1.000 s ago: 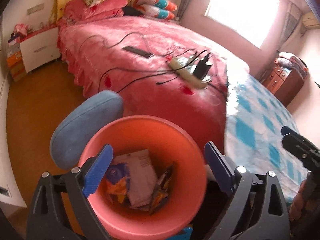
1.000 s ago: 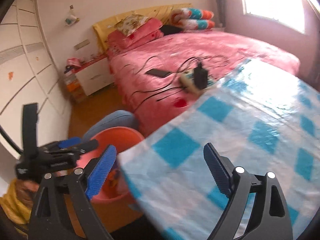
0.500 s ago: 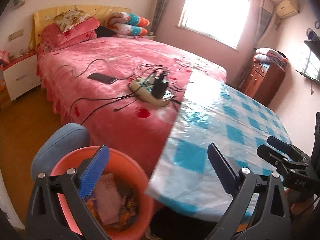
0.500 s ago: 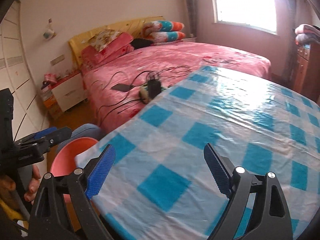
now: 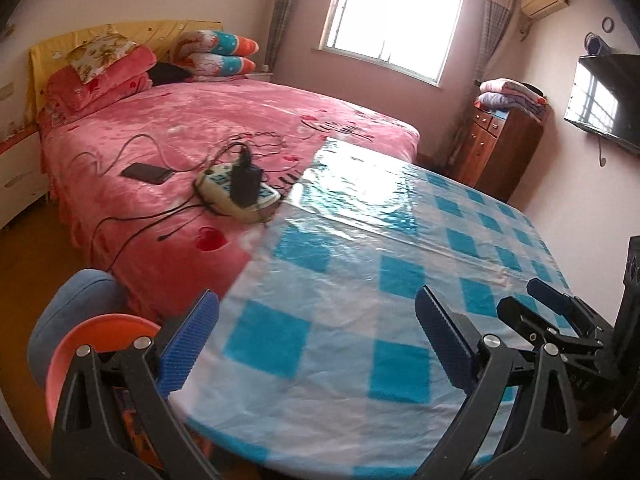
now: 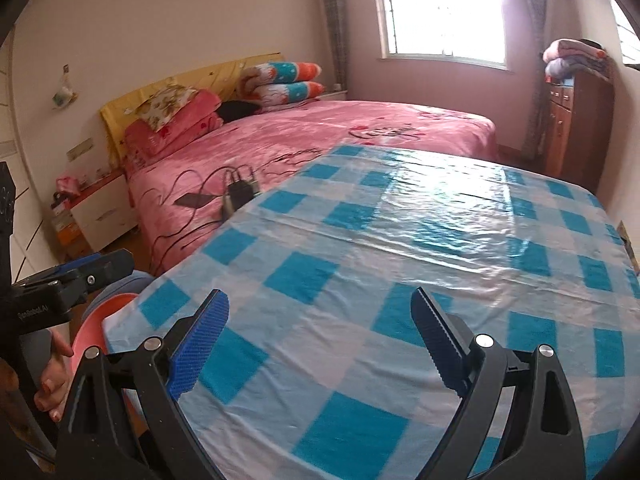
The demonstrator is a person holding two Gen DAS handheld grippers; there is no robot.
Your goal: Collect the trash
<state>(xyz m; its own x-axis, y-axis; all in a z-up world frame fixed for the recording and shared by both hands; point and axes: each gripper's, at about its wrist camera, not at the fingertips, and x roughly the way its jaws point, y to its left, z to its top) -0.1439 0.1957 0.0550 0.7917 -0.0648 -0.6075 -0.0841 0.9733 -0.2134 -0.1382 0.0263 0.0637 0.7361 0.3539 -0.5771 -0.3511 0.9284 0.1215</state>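
While my left gripper [image 5: 316, 340] stands with its jaws spread wide and nothing between the blue pads, my right gripper [image 6: 320, 340] is released just the same, empty over the near edge of the table [image 6: 360, 248]. Both point down across its blue-and-white checked cloth, which is glossy where the window light hits it. From the left wrist view, my right gripper shows at the right edge, low over the cloth. From the right wrist view, my left gripper juts in from the left, with my hand [image 6: 50, 380] wrapped on its handle.

Just below the table's near left corner sits the orange bin [image 5: 72, 348], on the floor beside a blue cushioned stool [image 5: 68, 304]; some trash [image 5: 124, 400] shows inside it behind my left finger, though I cannot make out what it is.

Beyond the table lies a pink bed [image 5: 224, 120] carrying a power strip [image 5: 236, 192] with a black charger plugged in, tangled cables and a dark phone [image 5: 146, 173]. Farther back are stacked pillows [image 5: 218, 54] against a yellow headboard, a wooden dresser [image 5: 500, 152] and the bright window [image 5: 392, 36].
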